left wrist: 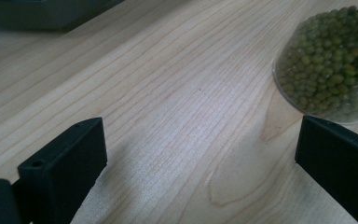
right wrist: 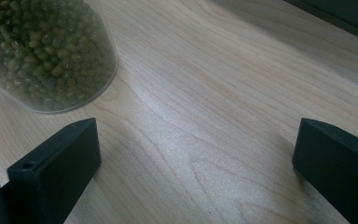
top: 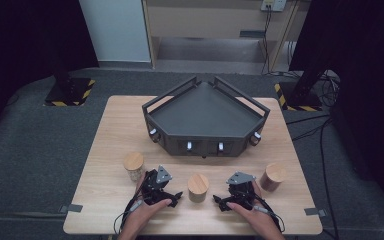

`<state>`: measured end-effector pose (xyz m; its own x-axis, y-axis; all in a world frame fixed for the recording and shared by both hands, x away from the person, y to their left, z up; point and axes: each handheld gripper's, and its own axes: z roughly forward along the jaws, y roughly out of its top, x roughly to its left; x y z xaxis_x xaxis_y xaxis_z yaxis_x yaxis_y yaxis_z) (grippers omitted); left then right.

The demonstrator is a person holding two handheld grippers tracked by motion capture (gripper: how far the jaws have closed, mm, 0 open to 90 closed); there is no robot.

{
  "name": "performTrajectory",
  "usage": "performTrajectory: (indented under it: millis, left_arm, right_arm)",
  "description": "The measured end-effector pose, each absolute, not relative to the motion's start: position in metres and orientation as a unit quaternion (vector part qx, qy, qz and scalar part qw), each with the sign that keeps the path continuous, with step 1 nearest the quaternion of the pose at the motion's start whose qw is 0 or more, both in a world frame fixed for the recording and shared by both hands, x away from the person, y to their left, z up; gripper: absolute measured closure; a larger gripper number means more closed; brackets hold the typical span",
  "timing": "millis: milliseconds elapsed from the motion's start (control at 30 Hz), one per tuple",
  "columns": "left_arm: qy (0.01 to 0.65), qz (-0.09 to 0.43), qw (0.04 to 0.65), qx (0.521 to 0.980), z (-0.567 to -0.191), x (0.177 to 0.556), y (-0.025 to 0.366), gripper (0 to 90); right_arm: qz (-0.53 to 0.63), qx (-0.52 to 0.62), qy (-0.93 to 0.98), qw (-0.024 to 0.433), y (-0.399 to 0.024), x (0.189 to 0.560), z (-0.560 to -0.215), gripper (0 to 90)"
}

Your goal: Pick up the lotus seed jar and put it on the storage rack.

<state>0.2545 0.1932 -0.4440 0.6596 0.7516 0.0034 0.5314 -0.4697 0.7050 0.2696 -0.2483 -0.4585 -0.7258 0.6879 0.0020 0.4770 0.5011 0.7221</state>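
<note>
In the high view, a wood-lidded jar (top: pixel 133 166) stands at lower left, just beside the left gripper (top: pixel 176 198), whose jaws stand apart on nothing. The middle jar (top: pixel 198 187) sits between both grippers; its green beans are cut off by the frame edge in each gripper view. The right gripper (top: pixel 219 202) is likewise spread. A third jar (top: pixel 272 176) stands lower right; the dark tray (top: pixel 206 117) sits above centre on the table (top: pixel 115 130).
</note>
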Motion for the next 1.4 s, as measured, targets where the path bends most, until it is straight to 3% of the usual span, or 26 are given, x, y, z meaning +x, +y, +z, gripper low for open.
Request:
performTrajectory:
  millis: [1400]
  left_arm:
    - [0.369,0.176,0.363,0.837,-0.399,0.243,0.208,1.7]
  right_arm:
    - [0.365,0.342,0.854,0.145,-0.248,0.269,-0.459,1.2]
